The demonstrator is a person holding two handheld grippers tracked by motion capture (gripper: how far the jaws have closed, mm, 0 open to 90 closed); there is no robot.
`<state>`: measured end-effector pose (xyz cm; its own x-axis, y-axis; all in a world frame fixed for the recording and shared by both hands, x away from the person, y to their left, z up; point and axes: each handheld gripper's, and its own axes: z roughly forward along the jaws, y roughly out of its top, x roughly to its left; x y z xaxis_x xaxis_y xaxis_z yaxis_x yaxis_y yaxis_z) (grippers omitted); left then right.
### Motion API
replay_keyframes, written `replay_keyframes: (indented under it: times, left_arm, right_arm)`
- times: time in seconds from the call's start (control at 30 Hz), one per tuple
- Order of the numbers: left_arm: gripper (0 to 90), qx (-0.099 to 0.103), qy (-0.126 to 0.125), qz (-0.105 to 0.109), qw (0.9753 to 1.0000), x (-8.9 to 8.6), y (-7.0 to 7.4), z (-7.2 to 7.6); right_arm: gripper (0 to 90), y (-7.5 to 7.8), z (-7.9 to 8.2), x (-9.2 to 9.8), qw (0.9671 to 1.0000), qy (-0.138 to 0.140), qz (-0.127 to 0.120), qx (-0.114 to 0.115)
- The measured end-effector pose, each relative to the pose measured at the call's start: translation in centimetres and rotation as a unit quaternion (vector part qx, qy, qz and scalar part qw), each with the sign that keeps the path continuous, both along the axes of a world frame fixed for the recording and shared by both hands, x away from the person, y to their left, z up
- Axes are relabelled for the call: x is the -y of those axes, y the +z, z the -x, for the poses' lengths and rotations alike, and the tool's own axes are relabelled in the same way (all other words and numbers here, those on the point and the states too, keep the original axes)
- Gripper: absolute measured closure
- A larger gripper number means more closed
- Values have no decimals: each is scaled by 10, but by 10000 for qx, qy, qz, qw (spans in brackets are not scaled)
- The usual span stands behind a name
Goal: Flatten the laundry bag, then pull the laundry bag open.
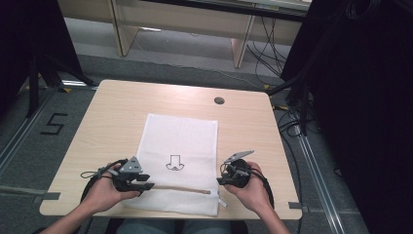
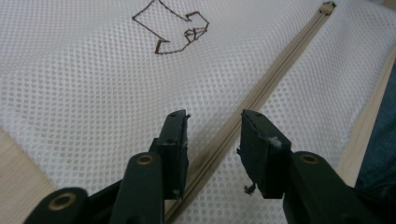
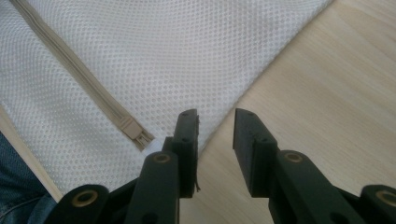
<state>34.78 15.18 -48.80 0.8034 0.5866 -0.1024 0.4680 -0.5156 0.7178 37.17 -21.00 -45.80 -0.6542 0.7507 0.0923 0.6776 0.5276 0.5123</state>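
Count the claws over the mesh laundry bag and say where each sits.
2. The left claw is above the zipper at the bag's left; the right claw is at its right edge, beside the zipper pull.

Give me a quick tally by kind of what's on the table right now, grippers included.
White mesh laundry bag, beige zipper near its front edge: 1
Handheld grippers: 2, left gripper and right gripper, both with jaws open
Total: 3
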Motion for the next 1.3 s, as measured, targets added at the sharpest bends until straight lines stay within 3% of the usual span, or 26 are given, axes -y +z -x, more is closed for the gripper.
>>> replay_keyframes:
  times: [0.03, 0.07, 0.1, 0.2, 0.37, 0.4, 0.43, 0.47, 0.57, 0.7, 0.73, 0.8, 0.83, 0.9, 0.93, 1.0, 1.07, 1.17, 1.2, 1.23, 1.27, 1.3]
  left_arm:
    - [554, 130, -52, -9, 9999, 1, 1, -1]
    - [536, 110, -29, 156, 9998, 4, 1, -1]
    - [520, 217, -142, 69, 9996, 4, 2, -3]
    - [484, 227, -80, 205, 9995, 12, 2, -2]
    - [456, 286, -269, 326, 9987, 30, 4, -3]
    - [453, 275, -324, 382, 9984, 35, 4, -4]
    - [451, 254, -340, 384, 9984, 38, 4, -5]
    - [451, 180, -345, 438, 9983, 43, 4, -6]
    - [436, 205, -427, 413, 9980, 56, 4, -8]
    - [452, 281, -526, 290, 9978, 71, 4, -11]
    - [458, 283, -567, 253, 9977, 73, 4, -12]
    - [464, 278, -545, 251, 9978, 77, 3, -11]
    - [467, 373, -689, 167, 9968, 77, 2, -13]
    - [475, 298, -549, 252, 9977, 79, 1, -11]
    - [479, 305, -603, 171, 9976, 78, 1, -12]
    - [488, 249, -526, 293, 9979, 78, -1, -12]
    - [497, 285, -567, 198, 9978, 77, 1, -13]
    - [517, 228, -562, 336, 9976, 80, 1, -14]
    - [522, 294, -625, 277, 9972, 81, 2, -16]
    - [532, 235, -606, 376, 9972, 83, 2, -15]
    - [540, 263, -658, 348, 9969, 85, 3, -17]
    - [549, 221, -637, 366, 9970, 87, 3, -17]
  right_arm:
    - [703, 2, 3, 0, 9999, -98, 8, -117]
    - [704, 2, 3, 0, 9999, -120, 19, -119]
    - [709, 3, 3, 1, 10000, -54, 14, -18]
    - [726, 3, 6, 2, 10000, -90, -20, -22]
    - [777, 5, 10, 1, 9999, -46, 19, -109]
    - [786, 6, 12, 0, 9994, -174, 107, -277]
    - [801, 4, 12, -1, 9995, 80, 46, -305]
    - [820, 5, 14, -2, 9987, 1, 36, -509]
    - [877, 0, 15, -5, 9974, 244, -45, -671]
    - [900, -2, 18, -9, 9958, 170, 30, -902]
    - [900, -4, 17, -9, 9962, 243, 52, -834]
    - [900, -6, 16, -10, 9955, 261, 82, -910]
    - [900, -7, 16, -11, 9952, 198, 91, -951]
    - [900, -8, 15, -12, 9942, 224, 87, -1052]
    - [900, -7, 15, -13, 9936, 194, 71, -1109]
    - [900, -8, 17, -18, 9929, 134, 118, -1180]
    - [900, -13, 15, -22, 9925, 216, 241, -1175]
    - [900, -19, 15, -28, 9900, 202, 453, -1318]
    - [900, -21, 14, -30, 9901, 214, 467, -1308]
    - [900, -21, 14, -32, 9901, 193, 494, -1296]
    - [900, -21, 13, -32, 9912, 291, 572, -1158]
    - [900, -20, 14, -34, 9907, 191, 625, -1196]
